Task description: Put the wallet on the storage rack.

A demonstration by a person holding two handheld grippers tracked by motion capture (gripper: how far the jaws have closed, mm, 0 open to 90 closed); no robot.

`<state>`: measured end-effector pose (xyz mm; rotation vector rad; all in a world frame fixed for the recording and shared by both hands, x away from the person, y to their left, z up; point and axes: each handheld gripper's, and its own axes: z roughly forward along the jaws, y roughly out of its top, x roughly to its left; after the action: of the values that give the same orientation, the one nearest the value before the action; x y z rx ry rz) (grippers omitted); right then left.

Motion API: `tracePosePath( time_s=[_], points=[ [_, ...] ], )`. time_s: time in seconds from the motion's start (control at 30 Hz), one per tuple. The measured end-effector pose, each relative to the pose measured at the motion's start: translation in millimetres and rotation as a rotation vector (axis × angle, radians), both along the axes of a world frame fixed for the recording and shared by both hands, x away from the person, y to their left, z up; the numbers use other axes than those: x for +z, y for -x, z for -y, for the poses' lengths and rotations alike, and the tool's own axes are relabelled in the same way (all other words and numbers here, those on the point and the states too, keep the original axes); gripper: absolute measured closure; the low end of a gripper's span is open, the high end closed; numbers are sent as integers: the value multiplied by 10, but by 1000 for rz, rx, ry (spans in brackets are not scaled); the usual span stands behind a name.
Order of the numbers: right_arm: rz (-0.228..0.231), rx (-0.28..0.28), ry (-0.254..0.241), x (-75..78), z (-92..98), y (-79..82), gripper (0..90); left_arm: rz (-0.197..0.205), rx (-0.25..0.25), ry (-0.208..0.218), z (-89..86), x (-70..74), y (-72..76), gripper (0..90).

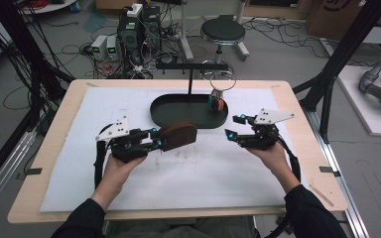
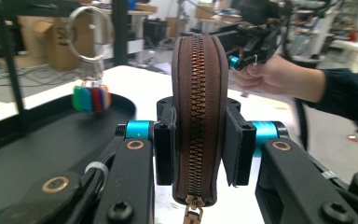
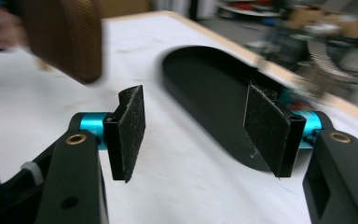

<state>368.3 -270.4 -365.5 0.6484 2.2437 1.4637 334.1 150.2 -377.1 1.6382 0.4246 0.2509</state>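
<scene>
High view: fixed above the near edge of the worktop (image 1: 54,148), facing forward and down, distant. Left tool view: mounted low on the left tool (image 2: 196,144), looking along the jaws, very close to the brown zip case (image 2: 198,116). Right tool view: likewise on the right tool (image 3: 196,123). Shared by all three: black tray (image 1: 178,106) towards the far edge.
</scene>
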Motion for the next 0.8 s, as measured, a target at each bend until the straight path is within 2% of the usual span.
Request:
tracePosePath(
  time_s=[0.13, 0.2, 0.37, 0.43, 0.57, 0.8],
  points=[
    [-15, -83, -2, -34, 202, -75, 390, 10, 49, -19, 46, 51, -65, 692],
    [-8, -116, 1, -49, 273, -96, 390, 19, 82, -32, 76, 74, -103, 692],
    [-19, -186, -7, -87, 420, -147, 389, 25, 144, -32, 134, 75, -234, 692],
    [-24, -198, -7, -94, 454, -162, 389, 14, 166, -38, 161, 56, -305, 692],
    [-26, -218, -5, -107, 488, -181, 389, 24, 208, -37, 191, 15, -413, 692],
    [-26, -221, 8, -117, 472, -189, 389, 17, 249, -43, 238, -25, -576, 692]
  ],
)
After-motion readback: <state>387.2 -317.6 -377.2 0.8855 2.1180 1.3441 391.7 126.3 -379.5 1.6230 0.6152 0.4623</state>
